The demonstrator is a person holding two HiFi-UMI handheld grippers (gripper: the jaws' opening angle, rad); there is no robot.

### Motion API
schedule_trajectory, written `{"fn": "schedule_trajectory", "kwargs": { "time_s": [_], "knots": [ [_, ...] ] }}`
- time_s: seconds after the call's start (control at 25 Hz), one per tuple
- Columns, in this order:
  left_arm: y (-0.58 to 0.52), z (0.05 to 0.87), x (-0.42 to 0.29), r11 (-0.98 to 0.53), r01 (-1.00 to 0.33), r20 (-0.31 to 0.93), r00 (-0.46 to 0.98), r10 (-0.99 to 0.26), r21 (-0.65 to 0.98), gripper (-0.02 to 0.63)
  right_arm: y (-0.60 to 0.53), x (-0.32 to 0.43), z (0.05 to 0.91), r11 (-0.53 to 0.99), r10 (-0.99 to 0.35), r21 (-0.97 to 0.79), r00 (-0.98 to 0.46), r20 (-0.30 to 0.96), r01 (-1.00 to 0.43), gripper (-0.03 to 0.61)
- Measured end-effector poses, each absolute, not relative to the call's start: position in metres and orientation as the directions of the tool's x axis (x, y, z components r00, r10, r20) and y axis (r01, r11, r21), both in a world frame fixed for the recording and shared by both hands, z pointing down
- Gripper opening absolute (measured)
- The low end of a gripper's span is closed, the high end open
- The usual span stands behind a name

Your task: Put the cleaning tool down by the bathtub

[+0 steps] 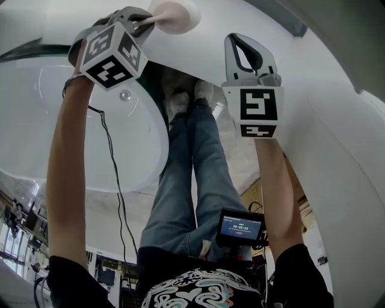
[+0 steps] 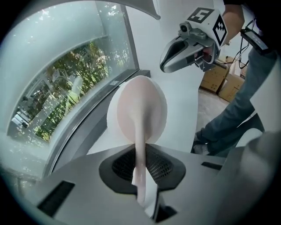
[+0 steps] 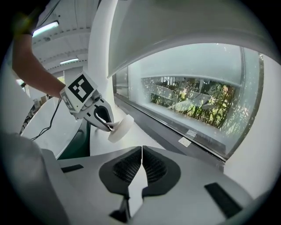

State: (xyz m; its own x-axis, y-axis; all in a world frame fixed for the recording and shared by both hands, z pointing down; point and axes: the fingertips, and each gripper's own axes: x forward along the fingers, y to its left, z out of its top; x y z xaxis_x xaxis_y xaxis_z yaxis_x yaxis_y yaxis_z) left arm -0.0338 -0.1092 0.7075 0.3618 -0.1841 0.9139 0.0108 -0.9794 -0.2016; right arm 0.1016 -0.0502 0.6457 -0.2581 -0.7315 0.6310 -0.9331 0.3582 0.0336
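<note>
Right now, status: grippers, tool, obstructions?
Left gripper shut on pale pink round-headed cleaning tool. Right gripper shut, empty. Tool over white ledge. Nothing blocking.

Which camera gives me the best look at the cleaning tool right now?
The left gripper view: the cleaning tool fills the middle, its round head facing the camera and its handle clamped in the left gripper. The head view catches only its head at the top edge; the right gripper view shows the tool small and side-on.

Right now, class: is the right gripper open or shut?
Shut. The right gripper shows its jaws pressed together with nothing between them.
</note>
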Motion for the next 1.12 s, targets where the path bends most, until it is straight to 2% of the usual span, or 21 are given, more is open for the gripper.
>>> {"fn": "schedule_trajectory", "kwargs": {
  "time_s": [0.44, 0.84, 1.12],
  "knots": [
    [-0.111, 0.753, -0.032, -0.975, 0.172, 0.971, 0.218, -0.101, -0.14, 0.055, -0.046, 0.107, 0.663, 0.353, -0.709, 0.04, -0.239, 0.664, -0.935, 0.028],
    [-0.113, 0.771, -0.032, -0.98, 0.184, 0.985, 0.165, -0.049, -0.08, 0.055, -0.046, 0.109, 0.667, 0.329, -0.723, 0.044, -0.222, 0.655, -0.943, 0.028],
    [-0.117, 0.773, -0.032, -0.981, 0.17, 0.983, 0.173, -0.064, -0.094, 0.057, -0.045, 0.109, 0.664, 0.325, -0.727, 0.037, -0.224, 0.649, -0.945, 0.028]
  ]
}}
